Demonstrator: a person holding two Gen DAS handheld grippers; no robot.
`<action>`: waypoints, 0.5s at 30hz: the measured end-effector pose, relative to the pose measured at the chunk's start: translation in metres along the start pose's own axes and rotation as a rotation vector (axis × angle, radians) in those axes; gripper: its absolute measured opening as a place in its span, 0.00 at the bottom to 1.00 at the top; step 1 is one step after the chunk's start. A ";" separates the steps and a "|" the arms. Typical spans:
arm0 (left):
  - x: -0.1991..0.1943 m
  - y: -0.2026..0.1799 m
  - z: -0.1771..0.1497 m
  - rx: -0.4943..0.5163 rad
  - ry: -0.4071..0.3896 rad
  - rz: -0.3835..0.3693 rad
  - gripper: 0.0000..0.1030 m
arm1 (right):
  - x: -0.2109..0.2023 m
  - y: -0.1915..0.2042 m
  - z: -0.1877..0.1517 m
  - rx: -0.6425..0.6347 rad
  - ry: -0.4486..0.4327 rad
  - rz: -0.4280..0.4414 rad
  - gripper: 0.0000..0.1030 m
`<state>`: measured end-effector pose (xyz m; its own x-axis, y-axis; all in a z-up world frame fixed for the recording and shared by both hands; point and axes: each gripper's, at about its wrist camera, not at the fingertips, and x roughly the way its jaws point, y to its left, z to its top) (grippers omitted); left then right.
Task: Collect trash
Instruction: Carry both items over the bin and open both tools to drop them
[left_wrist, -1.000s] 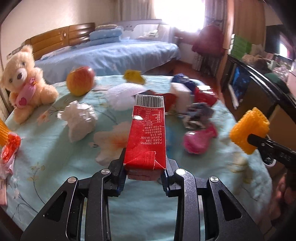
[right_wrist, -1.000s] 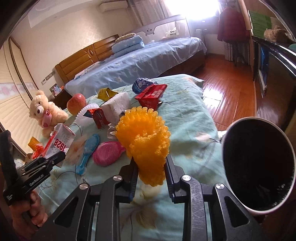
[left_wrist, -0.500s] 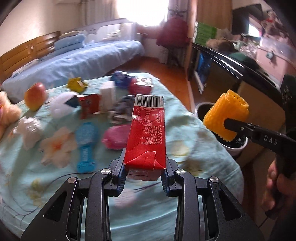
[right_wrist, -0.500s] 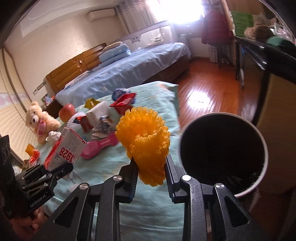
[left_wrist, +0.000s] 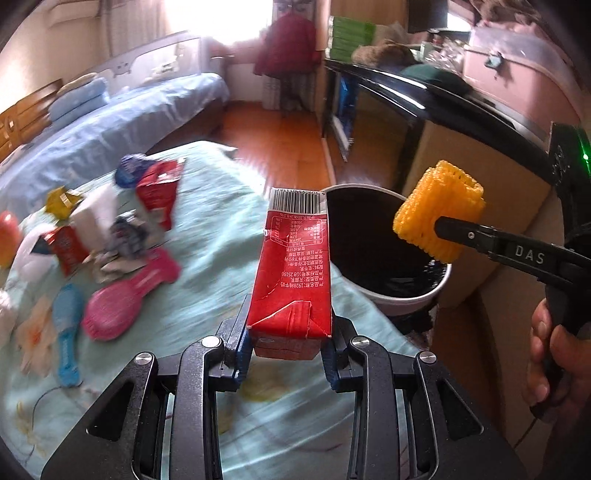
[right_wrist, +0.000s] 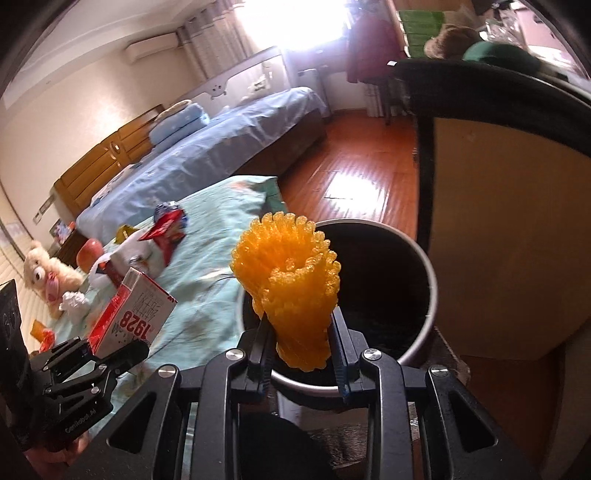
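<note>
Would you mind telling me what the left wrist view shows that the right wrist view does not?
Only the left wrist view shows the pink hairbrush and blue brush. Only the right wrist view shows the teddy bear and the apple clearly. Both show the red milk carton in the left gripper, the yellow foam net in the right gripper, and the trash bin.

Left gripper (left_wrist: 286, 339) jaws clamp a red carton (left_wrist: 291, 273) beside the bin (left_wrist: 406, 295).
</note>
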<state>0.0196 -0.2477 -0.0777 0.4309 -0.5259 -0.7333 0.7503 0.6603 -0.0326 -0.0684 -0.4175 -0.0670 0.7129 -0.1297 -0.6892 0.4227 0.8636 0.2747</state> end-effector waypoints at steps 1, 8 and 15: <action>0.002 -0.004 0.002 0.009 0.002 -0.005 0.28 | 0.000 -0.004 0.001 0.006 0.002 -0.004 0.27; 0.023 -0.032 0.026 0.048 0.019 -0.030 0.28 | 0.010 -0.026 0.010 0.034 0.024 -0.004 0.27; 0.046 -0.050 0.041 0.066 0.046 -0.045 0.28 | 0.025 -0.042 0.017 0.045 0.055 -0.008 0.27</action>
<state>0.0228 -0.3268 -0.0824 0.3736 -0.5285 -0.7623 0.8004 0.5991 -0.0230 -0.0585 -0.4658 -0.0846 0.6777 -0.1087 -0.7273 0.4540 0.8398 0.2975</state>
